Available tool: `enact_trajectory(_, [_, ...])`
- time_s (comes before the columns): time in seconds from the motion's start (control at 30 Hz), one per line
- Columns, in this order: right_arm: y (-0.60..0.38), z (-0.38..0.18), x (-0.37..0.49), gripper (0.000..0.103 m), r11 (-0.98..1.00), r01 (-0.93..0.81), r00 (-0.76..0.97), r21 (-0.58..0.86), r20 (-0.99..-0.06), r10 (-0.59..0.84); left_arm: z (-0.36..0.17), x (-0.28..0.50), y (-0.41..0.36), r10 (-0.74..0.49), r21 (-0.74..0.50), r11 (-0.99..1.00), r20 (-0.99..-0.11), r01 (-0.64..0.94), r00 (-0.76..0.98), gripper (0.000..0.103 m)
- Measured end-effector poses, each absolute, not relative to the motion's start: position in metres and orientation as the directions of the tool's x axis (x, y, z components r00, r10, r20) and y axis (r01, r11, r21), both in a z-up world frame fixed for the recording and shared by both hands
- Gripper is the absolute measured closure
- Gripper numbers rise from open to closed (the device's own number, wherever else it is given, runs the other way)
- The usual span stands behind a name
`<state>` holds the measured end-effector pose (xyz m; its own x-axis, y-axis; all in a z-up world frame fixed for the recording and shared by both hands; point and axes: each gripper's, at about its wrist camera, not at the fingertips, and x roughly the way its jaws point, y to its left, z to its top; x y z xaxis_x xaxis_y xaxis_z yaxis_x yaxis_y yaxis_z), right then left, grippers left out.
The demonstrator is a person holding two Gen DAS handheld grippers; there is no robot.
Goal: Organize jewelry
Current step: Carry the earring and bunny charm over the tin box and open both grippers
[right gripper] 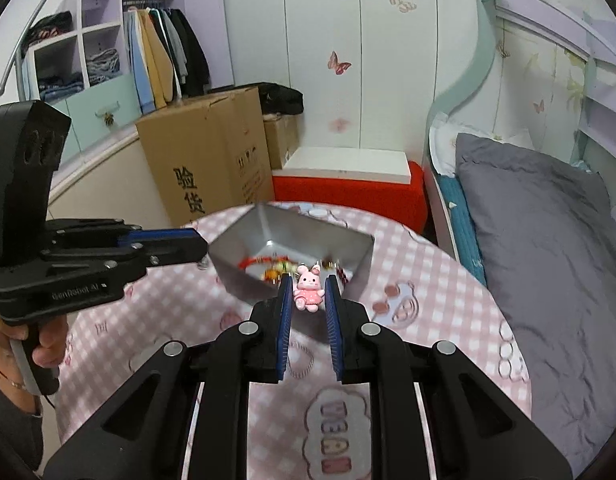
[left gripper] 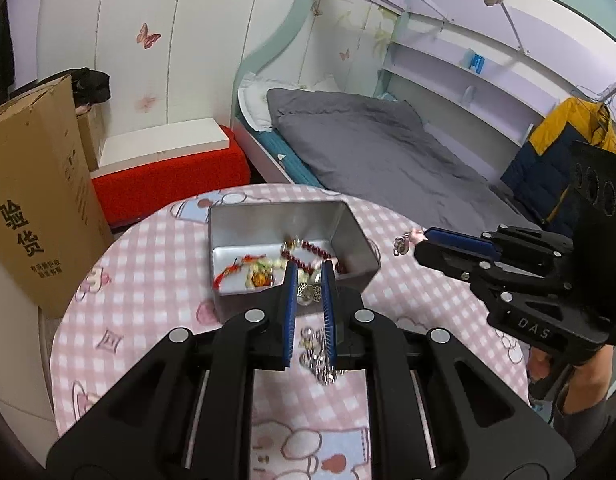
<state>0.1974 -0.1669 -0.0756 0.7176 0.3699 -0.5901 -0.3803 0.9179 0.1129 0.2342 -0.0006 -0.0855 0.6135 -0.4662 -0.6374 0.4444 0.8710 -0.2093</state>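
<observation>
Fingers (right gripper: 332, 300) of the right gripper (right gripper: 308, 294) clench a pink bunny charm (right gripper: 308, 286); left gripper (left gripper: 309, 292) clenches a silver bracelet (left gripper: 308, 294).
Both hang just short of the tin (left gripper: 349, 232), which lies straight ahead, below the fingertips.

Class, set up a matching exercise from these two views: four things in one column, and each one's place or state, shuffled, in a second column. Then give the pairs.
Things
1. pink bunny charm
2. silver bracelet
3. red bead bracelet
4. metal tin

Places or states
A. stands open on the checked tablecloth
B. lies inside the tin
C. held in the right gripper
D. held in the left gripper, chain hanging down

Pairs: 1-C, 2-D, 3-B, 4-A
</observation>
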Motion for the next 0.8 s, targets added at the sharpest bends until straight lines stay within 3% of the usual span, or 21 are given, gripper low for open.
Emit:
enact_trajectory(0.67, [-0.158,-0.104,0.238,0.088,0.911,-0.374,0.668,0.171,-0.632,0.393,-0.113,0.292,-0.017,-0.435,-0.234,0.887,-0.715,0.399,0.547,0.089])
enact_trajectory(0.7, [-0.158,-0.104,0.239,0.088,0.911,-0.375,0.667,0.171,-0.632,0.393,-0.113,0.293,-0.015,-0.433,-0.236,0.888,-0.717,0.394,0.547,0.082])
enact_trajectory(0.8, [-0.158,-0.105,0.239,0.088,0.910,-0.376,0.664,0.174,-0.634,0.396,-0.110,0.289,-0.012,-0.420,-0.220,0.896,-0.699,0.385,0.578,0.043])
